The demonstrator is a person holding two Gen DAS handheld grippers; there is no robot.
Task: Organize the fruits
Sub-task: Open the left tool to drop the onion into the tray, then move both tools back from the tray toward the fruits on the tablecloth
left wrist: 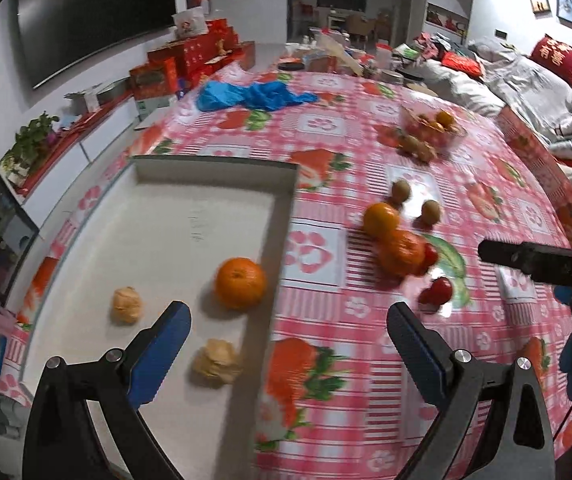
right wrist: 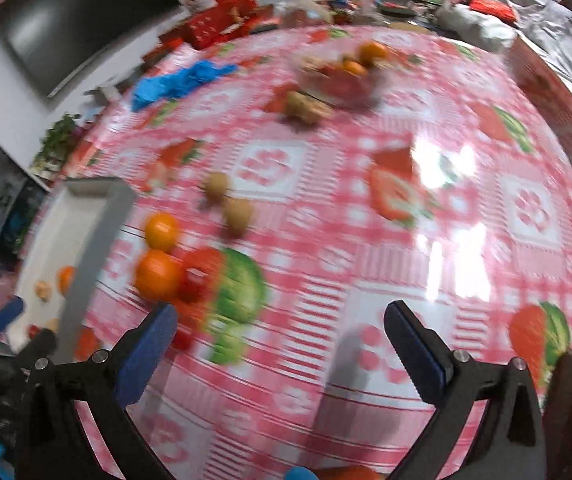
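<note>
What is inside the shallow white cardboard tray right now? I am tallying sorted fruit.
The shallow white cardboard tray holds one round orange and two pale papery husked fruits. The left gripper covers the tray's near edge.

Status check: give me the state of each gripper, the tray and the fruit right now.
left gripper: open, empty, above the tray's edge
right gripper: open, empty, over the tablecloth
white tray: holds one orange and two pale husked fruits
orange: in the tray
loose fruit cluster: on the tablecloth, outside the tray
clear bowl: holds fruit
</note>
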